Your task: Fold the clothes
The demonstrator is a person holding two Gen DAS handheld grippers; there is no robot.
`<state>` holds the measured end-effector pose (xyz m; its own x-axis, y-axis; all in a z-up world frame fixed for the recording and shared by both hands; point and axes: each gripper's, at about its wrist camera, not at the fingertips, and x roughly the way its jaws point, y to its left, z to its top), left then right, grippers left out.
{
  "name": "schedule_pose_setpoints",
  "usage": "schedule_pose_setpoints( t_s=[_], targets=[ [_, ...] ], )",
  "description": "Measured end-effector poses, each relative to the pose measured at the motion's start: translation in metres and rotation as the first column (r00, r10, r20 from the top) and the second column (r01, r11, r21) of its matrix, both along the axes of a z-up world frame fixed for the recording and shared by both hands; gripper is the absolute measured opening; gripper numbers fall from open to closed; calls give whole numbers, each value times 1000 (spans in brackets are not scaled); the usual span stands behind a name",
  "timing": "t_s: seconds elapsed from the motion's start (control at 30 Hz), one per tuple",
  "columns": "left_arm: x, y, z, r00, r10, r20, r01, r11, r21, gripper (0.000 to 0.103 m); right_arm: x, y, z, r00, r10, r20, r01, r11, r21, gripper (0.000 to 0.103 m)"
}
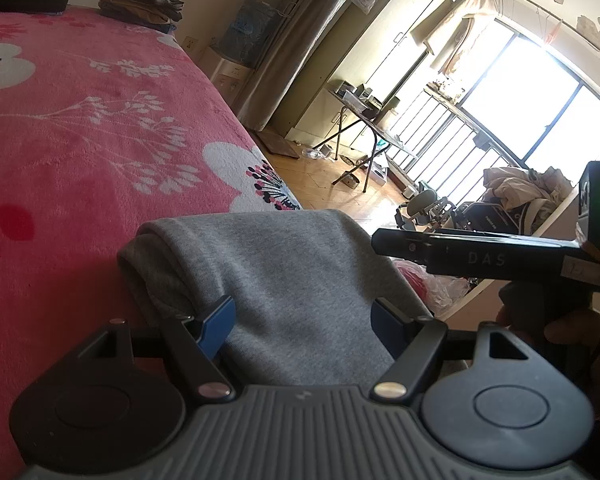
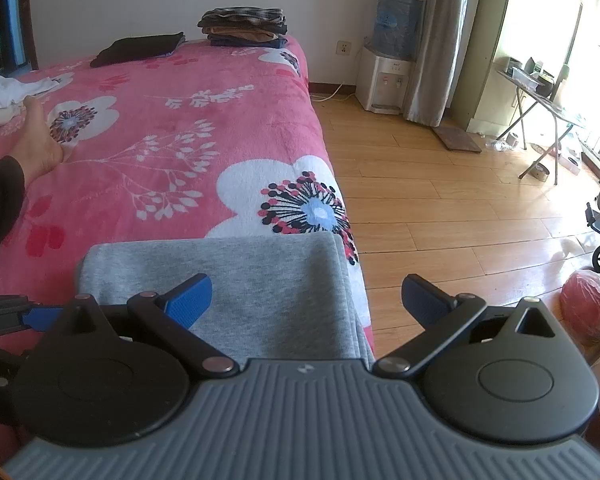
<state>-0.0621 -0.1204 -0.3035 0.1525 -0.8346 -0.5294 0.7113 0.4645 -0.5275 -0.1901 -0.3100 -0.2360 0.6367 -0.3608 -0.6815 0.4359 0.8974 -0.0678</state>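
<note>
Nearest you, the folded grey garment [image 1: 284, 280] lies at the near corner of the bed [image 1: 80, 128], reaching in between the spread blue pads of your left tool [image 1: 303, 320], whose jaws stand apart with the pads not pressing on it. Your right tool [image 2: 307, 300] is also spread wide, its left pad over the grey cloth and its right pad out over the wooden floor [image 2: 440, 208], the garment's right edge hanging at the bed's side.

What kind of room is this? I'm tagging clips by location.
Most likely a lived-in bedroom: a bed with a pink floral blanket, stacks of folded clothes at its far end, and a water dispenser against the wall.
</note>
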Motion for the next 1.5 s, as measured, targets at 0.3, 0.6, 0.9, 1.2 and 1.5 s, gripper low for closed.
schedule_pose_setpoints(
  t_s=[0.3, 0.6, 0.9, 1.2, 1.5],
  targets=[
    [-1, 0, 0, 1000, 0, 4, 0, 1000, 0, 76, -1, -1, 0, 1000, -5, 5, 5, 1000, 2, 102],
    [-1, -1, 0, 1000, 0, 6, 0, 1000, 0, 77, -1, 0, -1, 1000, -5, 7, 5, 1000, 3, 102],
    [-1, -1, 0, 1000, -1, 8, 1, 1000, -1, 77, -1, 0, -1, 1000, -5, 5, 5, 1000, 3, 102],
    [0, -1, 0, 1000, -1, 9, 1, 1000, -1, 77, -2, -1, 0, 1000, -6, 5, 5, 1000, 4, 102],
    [-1, 0, 0, 1000, 0, 11, 0, 1000, -1, 77, -2, -2, -1, 1000, -9, 6, 9, 1000, 5, 101]
  ],
)
